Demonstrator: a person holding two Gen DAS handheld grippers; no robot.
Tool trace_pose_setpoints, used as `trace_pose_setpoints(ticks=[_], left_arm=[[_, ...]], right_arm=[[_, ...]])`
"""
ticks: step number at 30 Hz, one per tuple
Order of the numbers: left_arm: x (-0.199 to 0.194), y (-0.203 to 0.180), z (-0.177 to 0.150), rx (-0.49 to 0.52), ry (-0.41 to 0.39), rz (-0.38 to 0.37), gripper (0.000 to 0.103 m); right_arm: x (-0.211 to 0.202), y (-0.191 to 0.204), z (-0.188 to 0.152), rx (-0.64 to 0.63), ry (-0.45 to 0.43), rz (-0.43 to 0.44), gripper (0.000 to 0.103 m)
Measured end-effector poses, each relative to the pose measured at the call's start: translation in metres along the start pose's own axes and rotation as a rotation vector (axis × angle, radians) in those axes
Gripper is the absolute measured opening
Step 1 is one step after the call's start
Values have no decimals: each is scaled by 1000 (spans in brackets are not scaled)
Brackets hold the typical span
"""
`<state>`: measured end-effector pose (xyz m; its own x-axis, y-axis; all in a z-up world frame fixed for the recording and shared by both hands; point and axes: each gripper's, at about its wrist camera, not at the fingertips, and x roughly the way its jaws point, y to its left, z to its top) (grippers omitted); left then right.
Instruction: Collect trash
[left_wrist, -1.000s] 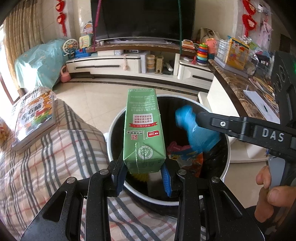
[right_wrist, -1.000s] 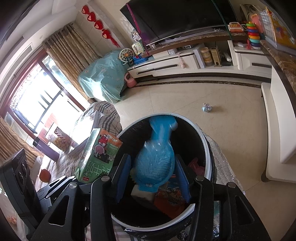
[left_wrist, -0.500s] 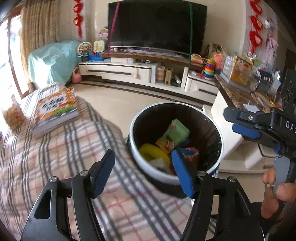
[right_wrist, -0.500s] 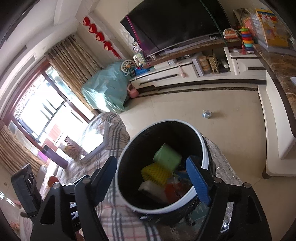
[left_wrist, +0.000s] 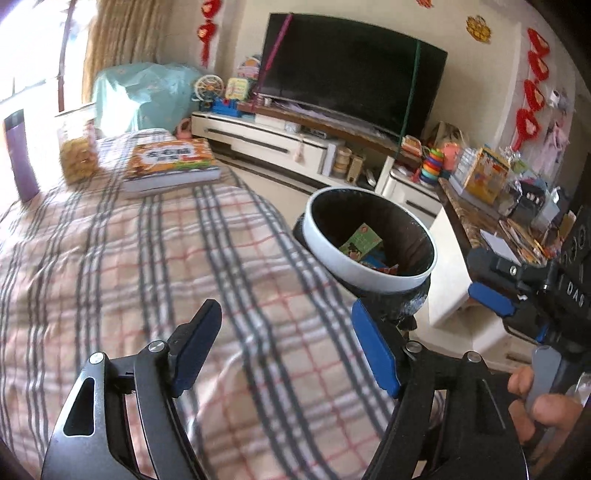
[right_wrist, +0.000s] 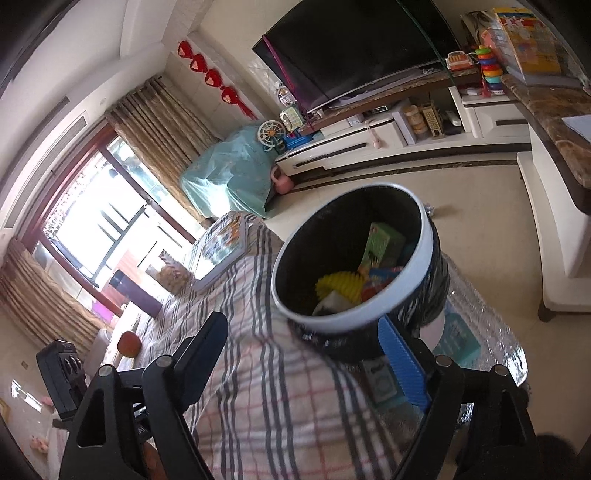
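Both the left gripper (left_wrist: 284, 343) and the right gripper (right_wrist: 306, 350) have just been opening wide and hold nothing. The green carton (left_wrist: 360, 240) lies inside the trash bin (left_wrist: 369, 273), beside the checked blanket (left_wrist: 147, 258).

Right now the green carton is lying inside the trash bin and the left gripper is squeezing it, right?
Not quite. The green carton does lie inside the trash bin, but the left gripper is not squeezing it. Its jaws have just been opening and stand wide apart with nothing between them, over the plaid blanket. The left wrist view shows this.
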<state>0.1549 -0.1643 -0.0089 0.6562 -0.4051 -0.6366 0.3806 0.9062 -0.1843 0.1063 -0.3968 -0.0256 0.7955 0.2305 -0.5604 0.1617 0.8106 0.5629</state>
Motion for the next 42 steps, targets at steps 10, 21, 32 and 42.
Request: trace_pose_setpoints(ticks=[10, 21, 32, 42], left_arm=[[-31, 15, -35, -22, -42, 28, 80], [-93, 13, -45, 34, -264, 144, 90], [-106, 26, -63, 46, -364, 271, 103], [-102, 24, -88, 75, -367, 323, 103]], right_arm=[[-18, 16, -43, -68, -50, -28, 88], [-75, 70, -64, -379, -332, -151, 103], [-80, 86, -79, -424, -419, -214, 103], [-59, 75, -106, -461, -419, -264, 103]])
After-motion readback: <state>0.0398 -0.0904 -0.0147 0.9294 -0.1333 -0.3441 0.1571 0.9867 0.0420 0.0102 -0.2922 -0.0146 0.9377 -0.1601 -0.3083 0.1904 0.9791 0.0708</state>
